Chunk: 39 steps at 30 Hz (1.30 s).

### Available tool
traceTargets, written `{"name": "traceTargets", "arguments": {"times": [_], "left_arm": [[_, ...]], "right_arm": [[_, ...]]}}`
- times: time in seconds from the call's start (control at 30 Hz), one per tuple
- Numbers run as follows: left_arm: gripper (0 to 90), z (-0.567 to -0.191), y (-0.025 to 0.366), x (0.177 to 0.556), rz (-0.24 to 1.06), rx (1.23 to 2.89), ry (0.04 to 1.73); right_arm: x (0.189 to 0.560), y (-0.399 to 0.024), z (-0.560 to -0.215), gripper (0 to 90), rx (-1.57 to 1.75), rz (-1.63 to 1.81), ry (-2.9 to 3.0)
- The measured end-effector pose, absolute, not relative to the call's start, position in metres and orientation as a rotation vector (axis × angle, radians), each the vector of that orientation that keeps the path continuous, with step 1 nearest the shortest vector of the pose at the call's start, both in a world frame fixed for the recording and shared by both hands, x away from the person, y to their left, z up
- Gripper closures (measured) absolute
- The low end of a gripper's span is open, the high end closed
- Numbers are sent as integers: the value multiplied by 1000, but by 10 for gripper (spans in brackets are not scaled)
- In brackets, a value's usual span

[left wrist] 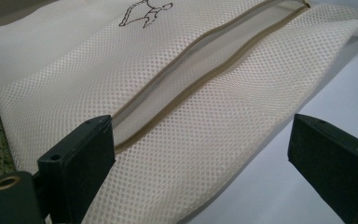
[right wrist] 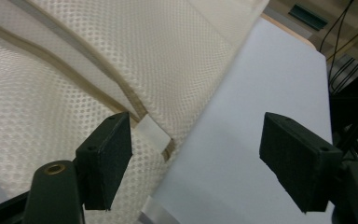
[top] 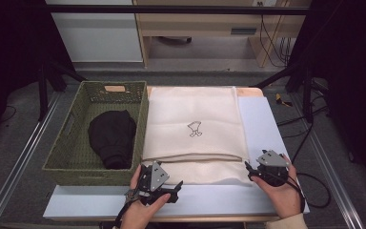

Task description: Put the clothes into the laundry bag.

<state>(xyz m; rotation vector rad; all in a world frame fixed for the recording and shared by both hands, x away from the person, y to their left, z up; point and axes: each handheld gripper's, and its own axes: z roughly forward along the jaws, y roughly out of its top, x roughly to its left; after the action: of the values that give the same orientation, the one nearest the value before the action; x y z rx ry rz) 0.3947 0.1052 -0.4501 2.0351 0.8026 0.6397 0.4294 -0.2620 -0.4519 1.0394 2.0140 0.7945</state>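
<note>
High view: one cream mesh bag (top: 195,126) lies flat at the tabletop (top: 262,119) centre; one green basket (top: 71,143) at 9 o'clock holds one black garment (top: 112,138). Left gripper (top: 176,187) at 6 o'clock, right gripper (top: 249,171) at 4 o'clock.

Left gripper view: jaws open, straddling the bag's near edge; one zipper (left wrist: 200,70) gapes open.

Right gripper view: jaws open over the bag's corner; zipper end (right wrist: 154,133).

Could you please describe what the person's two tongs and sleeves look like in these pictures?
Both the left tongs and right tongs are black, each topped by a grey three-cornered plate. Their jaws are flat, rectangular black blocks with brass-coloured pivots. A black cable trails from the right one. A light sleeve covers the right wrist.
</note>
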Motion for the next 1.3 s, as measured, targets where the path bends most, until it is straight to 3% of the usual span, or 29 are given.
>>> {"name": "traceTargets", "arguments": {"times": [0.53,0.7,0.93,1.17,1.3], "left_arm": [[120,-452,104,395,641,2056,809],[157,-454,104,396,642,2060,816],[273,-456,104,396,627,2057,829],[285,-458,104,398,602,2054,839],[288,-458,103,396,603,2058,839]], "right_arm": [[453,-186,-408,288,728,698,2349],[459,-151,-394,388,507,702,2434],[470,-111,-412,536,327,692,2518],[481,-92,-426,448,281,646,2483],[488,-86,-432,476,283,584,2477]]}}
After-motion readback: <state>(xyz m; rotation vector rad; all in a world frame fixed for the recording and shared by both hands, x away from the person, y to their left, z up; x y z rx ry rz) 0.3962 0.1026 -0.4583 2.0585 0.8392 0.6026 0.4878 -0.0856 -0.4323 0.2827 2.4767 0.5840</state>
